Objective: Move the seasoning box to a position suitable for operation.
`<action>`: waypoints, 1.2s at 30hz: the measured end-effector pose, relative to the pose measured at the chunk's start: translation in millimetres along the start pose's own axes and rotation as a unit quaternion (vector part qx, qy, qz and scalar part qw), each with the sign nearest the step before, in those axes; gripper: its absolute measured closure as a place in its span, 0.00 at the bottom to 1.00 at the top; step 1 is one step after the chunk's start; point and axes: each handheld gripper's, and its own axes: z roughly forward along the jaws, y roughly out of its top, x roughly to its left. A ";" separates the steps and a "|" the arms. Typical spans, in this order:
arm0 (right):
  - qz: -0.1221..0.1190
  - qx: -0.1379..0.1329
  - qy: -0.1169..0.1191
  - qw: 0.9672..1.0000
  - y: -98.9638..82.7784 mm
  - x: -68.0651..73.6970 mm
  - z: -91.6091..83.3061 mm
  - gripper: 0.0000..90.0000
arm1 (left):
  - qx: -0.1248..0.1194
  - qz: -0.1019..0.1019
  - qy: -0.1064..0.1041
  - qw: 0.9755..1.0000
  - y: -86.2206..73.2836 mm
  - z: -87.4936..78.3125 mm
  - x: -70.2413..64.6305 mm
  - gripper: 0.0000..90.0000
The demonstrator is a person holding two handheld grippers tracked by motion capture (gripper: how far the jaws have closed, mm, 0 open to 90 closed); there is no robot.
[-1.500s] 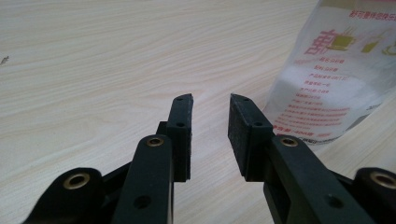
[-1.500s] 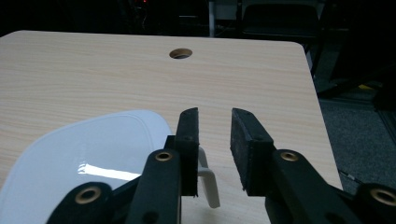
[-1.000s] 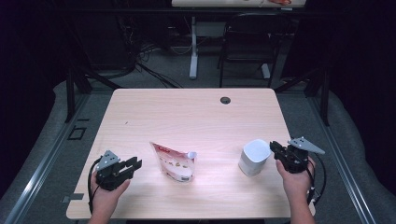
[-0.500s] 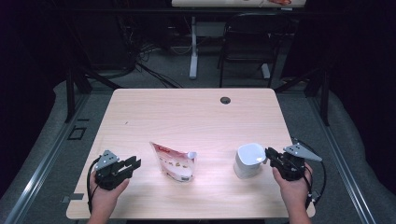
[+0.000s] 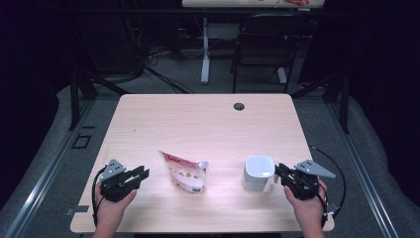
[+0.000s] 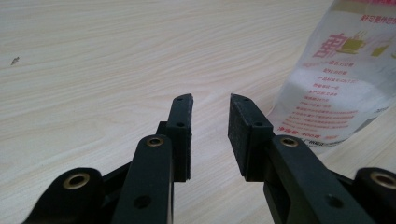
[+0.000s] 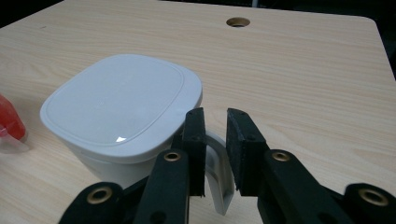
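Note:
A white lidded mug (image 5: pixel 258 173) stands at the table's front right, with a spouted snack pouch (image 5: pixel 185 171) lying to its left. In the right gripper view the mug (image 7: pixel 116 102) is close up and its handle (image 7: pixel 218 182) runs between the jaws of my right gripper (image 7: pixel 215 114). Those jaws have just been opening and stand slightly apart from the handle. In the high view the right gripper (image 5: pixel 278 171) sits just right of the mug. My left gripper (image 5: pixel 142 173) rests at the front left, open and empty. Its jaws (image 6: pixel 210 100) point past the pouch (image 6: pixel 331 88).
The light wooden table (image 5: pixel 198 124) has a round cable hole (image 5: pixel 239 106) near its far edge. A black chair (image 5: pixel 262 44) and desk legs stand on the floor beyond. A red corner of the pouch (image 7: pixel 9 123) shows left of the mug.
The right gripper and the white mug have shifted left toward the pouch. The left hand and the pouch have stayed put.

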 end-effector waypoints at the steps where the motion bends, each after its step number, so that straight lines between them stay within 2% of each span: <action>1: 0.002 -0.001 0.002 1.000 -1.0 0.2 -1.3 0.85 | 0.001 -0.001 0.000 1.000 -0.1 -0.3 0.0 0.79; 16: -0.024 0.019 -0.006 1.000 -16.8 3.1 -13.3 0.73 | -0.004 -0.005 0.004 1.000 -0.4 -1.1 2.0 0.78; 25: -0.039 0.044 -0.009 0.998 -23.3 0.6 3.9 0.67 | -0.003 -0.005 0.004 1.000 -0.4 -0.8 2.2 0.77; 29: -0.036 0.049 -0.011 0.998 -25.0 -3.2 14.7 0.67 | -0.004 -0.003 0.004 1.000 -0.3 -0.4 1.9 0.77; 36: -0.059 0.055 -0.016 0.997 -24.2 -0.7 25.9 0.68 | -0.003 -0.002 0.005 1.000 -0.4 -0.3 2.5 0.77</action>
